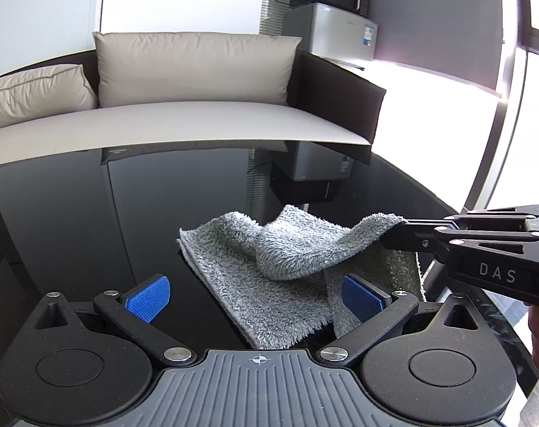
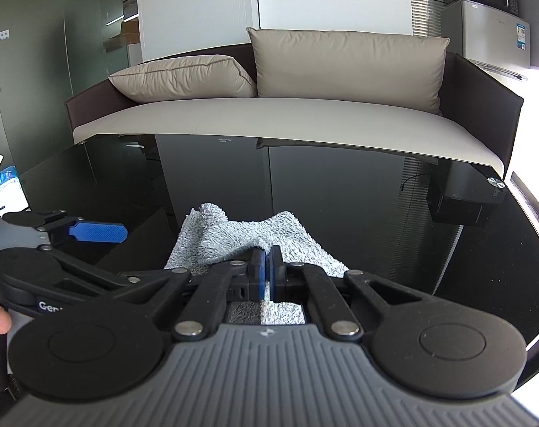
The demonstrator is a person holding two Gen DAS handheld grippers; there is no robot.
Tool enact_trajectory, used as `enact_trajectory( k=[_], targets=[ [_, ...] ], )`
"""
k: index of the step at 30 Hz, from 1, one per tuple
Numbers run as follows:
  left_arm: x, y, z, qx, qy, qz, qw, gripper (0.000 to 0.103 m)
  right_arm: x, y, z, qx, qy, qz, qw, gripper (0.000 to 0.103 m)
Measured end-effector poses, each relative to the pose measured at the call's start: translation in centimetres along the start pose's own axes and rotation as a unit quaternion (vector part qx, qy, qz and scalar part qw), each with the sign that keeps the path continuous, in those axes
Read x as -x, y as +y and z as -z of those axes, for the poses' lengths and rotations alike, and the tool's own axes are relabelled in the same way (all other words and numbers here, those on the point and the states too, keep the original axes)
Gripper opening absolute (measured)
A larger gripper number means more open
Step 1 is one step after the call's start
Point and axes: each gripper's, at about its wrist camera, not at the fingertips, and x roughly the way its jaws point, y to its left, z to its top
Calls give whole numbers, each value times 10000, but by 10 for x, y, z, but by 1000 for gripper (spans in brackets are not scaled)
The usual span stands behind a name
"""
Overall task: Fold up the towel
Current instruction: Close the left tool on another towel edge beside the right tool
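Now we hold right tongs (image 2: 266, 274) level, pinching towel (image 1: 269, 270) corner, lifted above black table (image 1: 127, 213); rest lies near. Our left tongs (image 1: 255, 300) spread wide, low over towel's near edge.

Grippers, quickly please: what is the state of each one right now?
Left gripper: open, holding nothing.
Right gripper: closed on a lifted edge of the gray towel.

Grey fluffy towel (image 1: 266, 277) rumpled on black table, one corner lifted.
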Motion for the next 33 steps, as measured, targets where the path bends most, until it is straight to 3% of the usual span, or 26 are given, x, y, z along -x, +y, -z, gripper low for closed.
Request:
enact_trajectory(
  k=[7,9,20,29,33],
  targets=[
    [-18,-6,-6,-179,-67,200,9996,83,10,-5,-2,-65,-108,-126,9998,1],
    [-22,-8,-7,-205,-80,251,9994,73,12,-6,-2,-75,-130,-182,9997,1],
    [-14,-12,-8,-218,-372,376,9984,54,19,-1,-5,-36,-282,-483,9984,1],
    [-10,-9,-7,-94,-324,519,9981,8,27,2,-6,-88,-398,-778,9961,2],
    [-8,-4,-8,35,-361,546,9979,4,28,5,-7,-68,-452,-912,9948,2]
  ],
)
